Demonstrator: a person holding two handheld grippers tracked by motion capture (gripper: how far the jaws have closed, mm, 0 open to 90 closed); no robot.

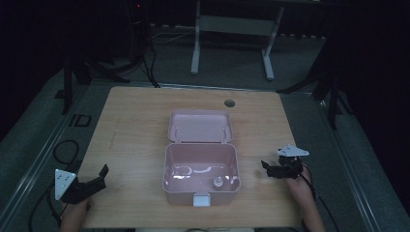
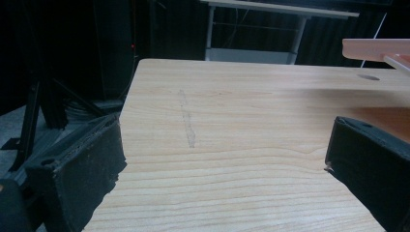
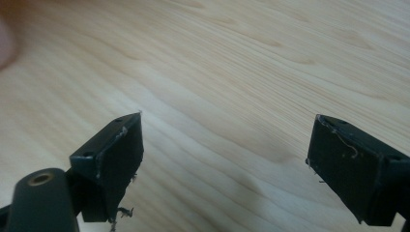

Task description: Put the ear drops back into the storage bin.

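1. The pink box (image 1: 200, 169) sits at the table's (image 1: 135, 145) centre with its lid (image 1: 199, 126) already swung back flat toward 12 o'clock, so the opening looks done.
2. A small object (image 1: 218, 182) lies inside near the box's 5 o'clock corner; the high view is too dim to say what it is, perhaps a knob or cap.
3. What remains, as I judge it, is either taking that piece out or closing the lid; neither has begun.
4. The left gripper (image 1: 96, 180) rests at 8 o'clock from the box, well apart, jaws spread wide and holding nothing; its own view looks across bare wood.
5. The right gripper (image 1: 271, 169) sits at 3 o'clock, near the box but not touching it, also released and empty.
6. The box is glossy moulded plastic with rounded corners and a pale front latch (image 1: 201, 199). The table is light wood grain with a faint scuff (image 2: 187, 121) and a round cable hole (image 1: 229, 103). The jaw pads (image 3: 116, 159) are matte black and frayed at the edges.
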